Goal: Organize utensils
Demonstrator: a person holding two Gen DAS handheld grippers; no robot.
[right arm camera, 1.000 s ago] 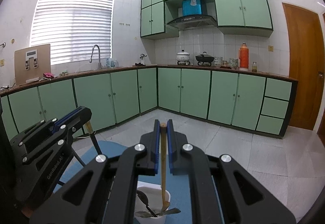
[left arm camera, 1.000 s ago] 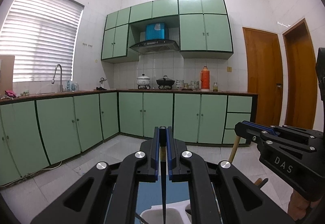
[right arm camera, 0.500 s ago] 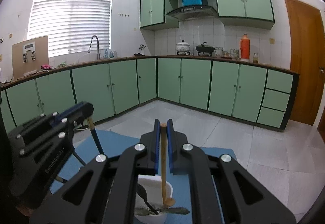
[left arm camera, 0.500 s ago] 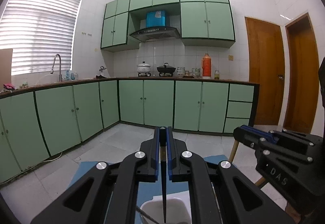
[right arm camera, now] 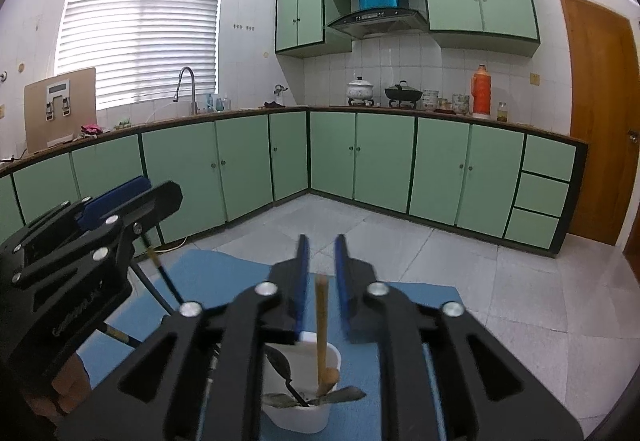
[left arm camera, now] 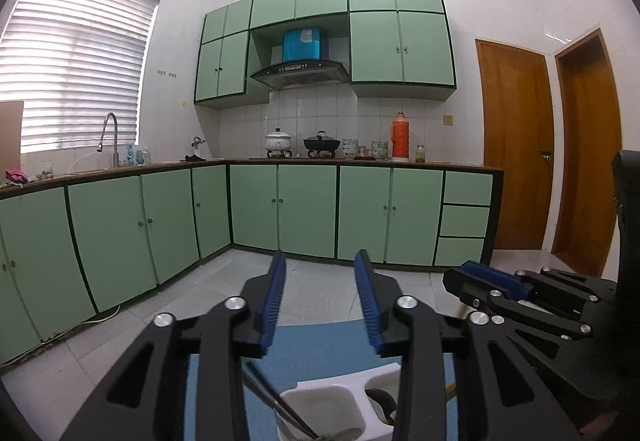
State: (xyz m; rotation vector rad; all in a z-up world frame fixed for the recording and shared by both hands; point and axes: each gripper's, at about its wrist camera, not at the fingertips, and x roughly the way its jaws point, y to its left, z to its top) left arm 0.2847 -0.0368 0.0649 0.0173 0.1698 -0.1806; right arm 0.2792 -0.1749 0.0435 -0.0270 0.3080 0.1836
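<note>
A white utensil holder (right arm camera: pixel 298 407) stands on a blue mat (right arm camera: pixel 224 273). It holds metal spoons and a wooden spoon (right arm camera: pixel 321 325), whose handle rises upright between the blue pads of my right gripper (right arm camera: pixel 322 277). Those jaws are opening, and a gap shows on each side of the handle. My left gripper (left arm camera: pixel 320 297) hangs over the holder's left compartment (left arm camera: pixel 320 397). Its jaws are opening with nothing between them. Dark chopsticks (left arm camera: pixel 276 407) lean in that compartment below it. From the right wrist, the left gripper (right arm camera: pixel 116 209) shows at the left with the chopsticks (right arm camera: pixel 164 275) under it.
The blue mat lies on a pale tiled floor (right arm camera: pixel 500 305). Green base cabinets (left arm camera: pixel 304 213) run along the left and far walls. Two brown doors (left arm camera: pixel 516 145) are at the right. A hand (right arm camera: pixel 60 389) holds the left gripper at the lower left.
Both grippers have gone from shut to open. The dark chopsticks have left the left jaws and rest in the holder. The wooden spoon's handle now stands loose between the right pads.
</note>
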